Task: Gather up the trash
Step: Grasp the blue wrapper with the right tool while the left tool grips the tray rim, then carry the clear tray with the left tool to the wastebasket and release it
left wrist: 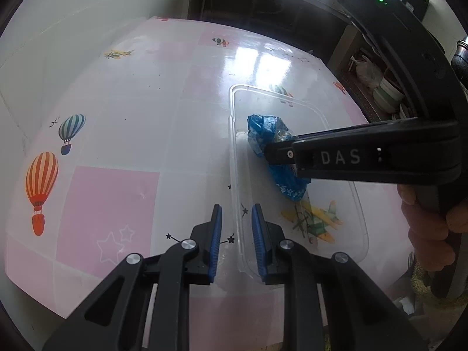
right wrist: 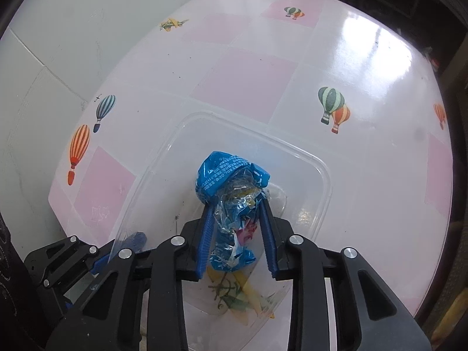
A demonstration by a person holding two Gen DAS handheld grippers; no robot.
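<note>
- The crumpled blue plastic wrapper [right wrist: 231, 201], part clear film with white print on the blue, sits inside the clear plastic container [right wrist: 323, 181], toward its far half in the left wrist view [left wrist: 270, 140].
- The right gripper [right wrist: 237, 204] reaches into the container with a blue-padded finger on each side of the wrapper; the pads press against the clear film, so it is closed on the wrapper with a moderate gap left between the fingers.
- In the left wrist view the right gripper [left wrist: 280, 153] comes in from the right, its black body marked "DAS", and covers the wrapper's near right part.
- The left gripper [left wrist: 236, 213] holds nothing; its fingers stand partly apart, one on each side of the container's near left wall [left wrist: 234, 175].
- The container rests on a table [left wrist: 117, 199] covered with a glossy pink and white checked cloth printed with hot-air balloons and aeroplanes.
- A tiled wall [right wrist: 44, 44] lies to the left of the table.
</note>
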